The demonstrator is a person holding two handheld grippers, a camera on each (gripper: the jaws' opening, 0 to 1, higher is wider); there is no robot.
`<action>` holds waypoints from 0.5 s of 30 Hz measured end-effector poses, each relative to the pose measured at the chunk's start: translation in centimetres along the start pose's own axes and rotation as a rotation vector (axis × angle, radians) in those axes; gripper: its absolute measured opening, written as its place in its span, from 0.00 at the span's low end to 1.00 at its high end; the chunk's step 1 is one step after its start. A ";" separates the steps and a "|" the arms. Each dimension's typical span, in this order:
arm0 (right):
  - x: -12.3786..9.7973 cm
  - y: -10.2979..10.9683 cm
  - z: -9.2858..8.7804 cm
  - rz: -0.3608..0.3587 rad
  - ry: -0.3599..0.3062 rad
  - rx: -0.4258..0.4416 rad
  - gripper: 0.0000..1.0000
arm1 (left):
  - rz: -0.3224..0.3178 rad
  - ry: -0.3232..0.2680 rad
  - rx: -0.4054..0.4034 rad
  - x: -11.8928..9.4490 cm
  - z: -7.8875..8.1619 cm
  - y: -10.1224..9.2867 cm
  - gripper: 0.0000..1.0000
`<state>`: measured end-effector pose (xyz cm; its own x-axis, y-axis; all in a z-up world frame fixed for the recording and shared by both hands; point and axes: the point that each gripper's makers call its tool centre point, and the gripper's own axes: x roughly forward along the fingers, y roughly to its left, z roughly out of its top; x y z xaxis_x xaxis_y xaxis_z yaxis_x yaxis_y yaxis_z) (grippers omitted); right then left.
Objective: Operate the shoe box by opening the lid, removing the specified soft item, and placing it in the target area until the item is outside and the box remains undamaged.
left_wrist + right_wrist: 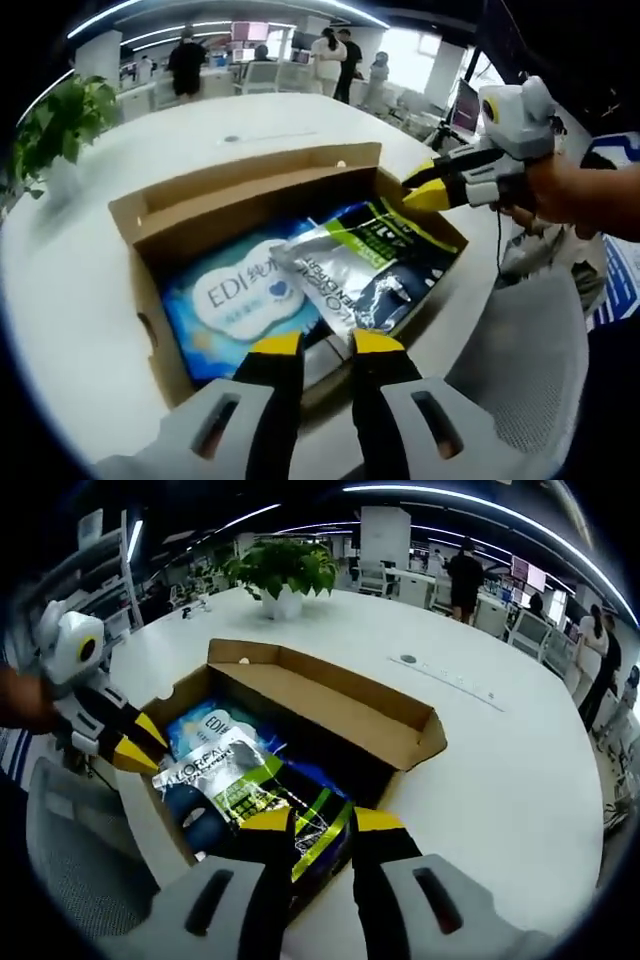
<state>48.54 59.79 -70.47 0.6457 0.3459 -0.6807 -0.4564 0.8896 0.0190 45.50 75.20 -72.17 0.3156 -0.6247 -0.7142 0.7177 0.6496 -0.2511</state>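
Sitting open mid-frame on the white desk (80, 290), shoe box (240, 200) holds a silver pouch (360, 265) over a blue pack (235, 300); left gripper (325, 345) and right gripper (322, 820) jaws parted, empty.

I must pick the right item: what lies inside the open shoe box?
A silver pouch lies partly over a blue pack inside the shoe box. Anything beneath them is covered.

Open shoe box (150, 225) lies just ahead of the left gripper (326, 343), whose parted jaws frame a silver packet (370, 265); blue pack (235, 300) beside it
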 end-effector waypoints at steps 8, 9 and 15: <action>-0.3 0.7 -0.6 0.020 -0.001 0.010 0.19 | -0.067 0.028 -0.265 1.8 -0.3 -0.4 0.16; -0.3 0.7 -0.6 0.019 -0.002 0.007 0.19 | -0.073 0.034 -0.302 2.0 -0.4 -0.4 0.17; -0.4 0.7 -0.8 0.021 -0.002 0.015 0.17 | -0.097 0.026 -0.418 2.6 -0.4 -0.3 0.11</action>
<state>47.48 60.04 -70.80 0.6373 0.3654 -0.6784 -0.4607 0.8864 0.0446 45.84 73.54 -74.15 0.2392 -0.6837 -0.6894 0.4278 0.7116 -0.5573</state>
